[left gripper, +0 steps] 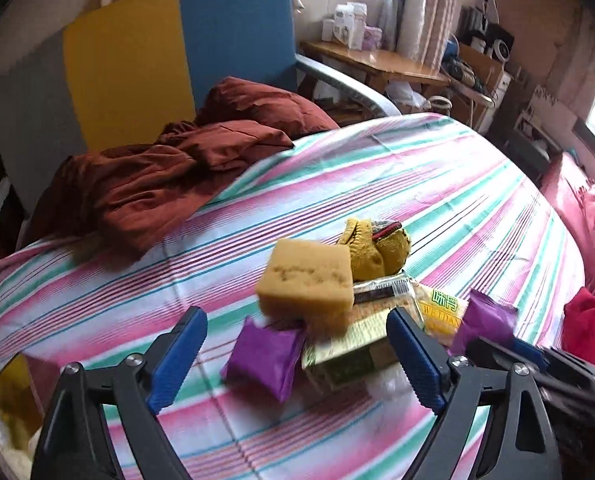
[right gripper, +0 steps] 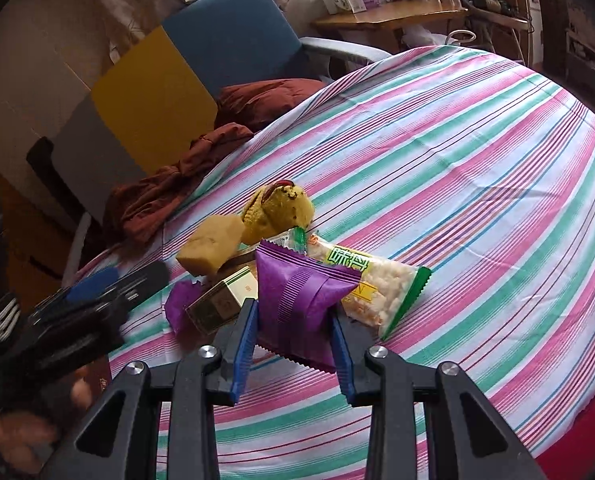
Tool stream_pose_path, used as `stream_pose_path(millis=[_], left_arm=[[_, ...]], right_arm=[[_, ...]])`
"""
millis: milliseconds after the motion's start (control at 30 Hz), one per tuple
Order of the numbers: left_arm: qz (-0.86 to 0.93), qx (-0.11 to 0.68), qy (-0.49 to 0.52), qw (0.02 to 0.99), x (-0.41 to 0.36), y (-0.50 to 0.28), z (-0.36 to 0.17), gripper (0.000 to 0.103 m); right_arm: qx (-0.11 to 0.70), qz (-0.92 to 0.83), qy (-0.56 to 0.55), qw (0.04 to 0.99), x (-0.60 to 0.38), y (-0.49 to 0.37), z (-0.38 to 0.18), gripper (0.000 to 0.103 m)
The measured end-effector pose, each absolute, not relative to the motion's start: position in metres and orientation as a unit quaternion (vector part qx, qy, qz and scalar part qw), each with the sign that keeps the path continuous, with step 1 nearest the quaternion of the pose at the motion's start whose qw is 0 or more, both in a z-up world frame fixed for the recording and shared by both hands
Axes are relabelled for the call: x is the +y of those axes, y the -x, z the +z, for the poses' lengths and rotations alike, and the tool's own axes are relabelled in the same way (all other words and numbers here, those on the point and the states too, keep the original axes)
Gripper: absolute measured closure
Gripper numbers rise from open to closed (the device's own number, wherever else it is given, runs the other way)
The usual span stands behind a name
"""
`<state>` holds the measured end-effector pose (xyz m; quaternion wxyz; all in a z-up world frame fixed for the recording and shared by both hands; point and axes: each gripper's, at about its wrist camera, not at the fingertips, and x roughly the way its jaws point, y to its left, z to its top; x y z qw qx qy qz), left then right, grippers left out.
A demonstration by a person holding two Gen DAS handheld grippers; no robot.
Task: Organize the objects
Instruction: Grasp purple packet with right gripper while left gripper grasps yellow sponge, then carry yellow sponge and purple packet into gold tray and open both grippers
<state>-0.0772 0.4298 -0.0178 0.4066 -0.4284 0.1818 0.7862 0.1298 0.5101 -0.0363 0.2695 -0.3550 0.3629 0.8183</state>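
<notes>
A pile of small items lies on the striped bedsheet (left gripper: 437, 184). It holds a tan sponge (left gripper: 307, 280), a yellow knitted piece (left gripper: 373, 248), a green-gold box (left gripper: 349, 352), a snack bag (left gripper: 443, 308) and a purple packet (left gripper: 263, 360). My left gripper (left gripper: 295, 354) hovers open over the box and that packet, touching neither. My right gripper (right gripper: 293, 318) is shut on a second purple packet (right gripper: 297, 296), held just in front of the snack bag (right gripper: 373, 288). The left gripper (right gripper: 97, 292) appears blurred at the left of the right wrist view.
A crumpled maroon blanket (left gripper: 149, 184) and pillow (left gripper: 265, 104) lie at the head of the bed. Behind them stands a blue and yellow chair (left gripper: 233, 32). A wooden side table (left gripper: 373, 60) with boxes is beyond. Red cloth (left gripper: 589, 324) lies at the right edge.
</notes>
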Motion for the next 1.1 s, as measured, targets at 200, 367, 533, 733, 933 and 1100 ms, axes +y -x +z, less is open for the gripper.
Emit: stream_pose_path(millis=[200,367,533,733,933,1100], left_arm=[[0.777,0.219,0.434,0.4,0.457,0.087,-0.041,0.01],[0.767,0.213,0.455,0.399,0.472,0.101,-0.056,0.012],[0.753,0.212,0.462,0.417,0.479,0.103,-0.065,0.04],[0.768,0.185,0.434,0.432,0.448,0.078,-0.031,0.042],[0.813,0.173,0.368,0.418,0.395,0.042,0.019,0.041],[0.84,0.166,0.325,0.401,0.352,0.017,0.048,0.04]], right_arm=[[0.377,0.815,0.354,0.26,0.511,-0.131,-0.039,0.069],[0.377,0.815,0.357,0.258,0.511,-0.129,-0.04,0.069],[0.371,0.812,0.365,0.263,0.511,-0.127,-0.042,0.069],[0.365,0.816,0.362,0.266,0.512,-0.128,-0.04,0.069],[0.344,0.84,0.343,0.242,0.501,-0.124,-0.028,0.069],[0.306,0.865,0.338,0.209,0.484,-0.113,-0.018,0.069]])
